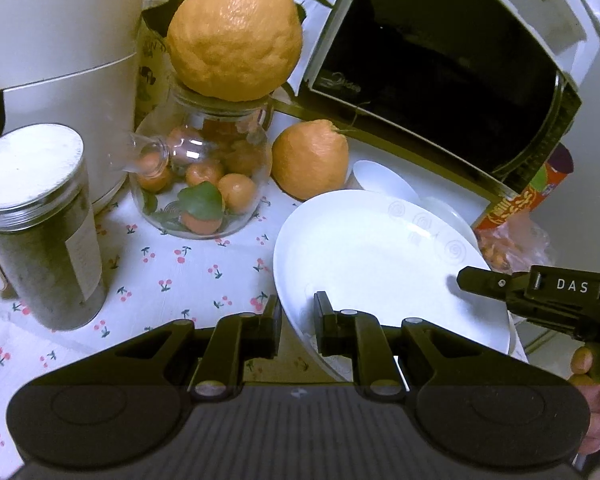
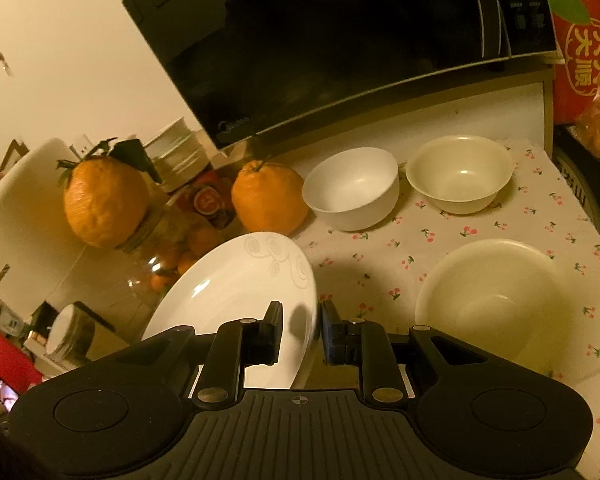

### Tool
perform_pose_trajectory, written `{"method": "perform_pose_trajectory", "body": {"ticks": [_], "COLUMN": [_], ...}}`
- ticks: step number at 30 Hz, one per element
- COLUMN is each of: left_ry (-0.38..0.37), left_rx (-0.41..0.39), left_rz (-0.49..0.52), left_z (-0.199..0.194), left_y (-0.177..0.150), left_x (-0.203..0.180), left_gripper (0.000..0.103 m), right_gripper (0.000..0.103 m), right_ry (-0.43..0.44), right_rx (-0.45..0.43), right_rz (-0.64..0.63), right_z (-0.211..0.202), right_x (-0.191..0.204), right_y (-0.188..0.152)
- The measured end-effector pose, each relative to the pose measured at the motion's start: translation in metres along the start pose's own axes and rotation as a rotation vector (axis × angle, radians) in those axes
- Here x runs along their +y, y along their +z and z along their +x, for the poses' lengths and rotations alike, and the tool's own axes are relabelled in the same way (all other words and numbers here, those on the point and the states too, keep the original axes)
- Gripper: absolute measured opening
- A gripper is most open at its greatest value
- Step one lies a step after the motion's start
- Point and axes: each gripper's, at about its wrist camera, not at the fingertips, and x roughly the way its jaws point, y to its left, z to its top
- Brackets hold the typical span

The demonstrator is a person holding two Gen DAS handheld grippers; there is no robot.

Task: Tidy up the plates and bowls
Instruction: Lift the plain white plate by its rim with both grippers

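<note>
A white plate with swirl marks [image 1: 376, 256] is held tilted above the cherry-print cloth; it also shows in the right wrist view [image 2: 236, 292]. My left gripper [image 1: 298, 320] is shut on its near-left rim. My right gripper [image 2: 300, 328] is shut on the opposite rim, and its finger shows in the left wrist view [image 1: 480, 280]. Three white bowls stand on the cloth: one at the back middle [image 2: 352, 192], one at the back right [image 2: 460, 172], one at the near right [image 2: 488, 300]. Bowls [image 1: 384, 180] also peek out behind the plate.
A microwave [image 2: 340, 40] stands at the back. A large orange [image 1: 236, 36] sits on a glass jar of small oranges [image 1: 200, 184], another orange [image 1: 310, 158] beside it. A lidded tin [image 1: 40, 224] and a white appliance [image 1: 56, 40] stand left. A red box [image 2: 584, 40] is right.
</note>
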Motion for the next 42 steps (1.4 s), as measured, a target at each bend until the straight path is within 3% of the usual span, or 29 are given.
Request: {"method": "perform_pose_trajectory", "body": {"ticks": [16,42], "left_ry": [-0.024,-0.009], "left_rx": [0.046,0.147], "left_rz": [0.027,0.097], "left_z": [-0.032,-0.043], "left_y": [-0.013,-0.043], "left_x": [-0.013,-0.023], "left_gripper": [0.014,0.014], "right_gripper": [0.02,0.02], "right_ry": [-0.026,-0.087], "right_rx": [0.049,0.189], "right_rz": [-0.012,0.0], "right_z": [-0.052,-0.07], "right_x": [0.005,0.001], "right_y": [-0.021,-0.053]}}
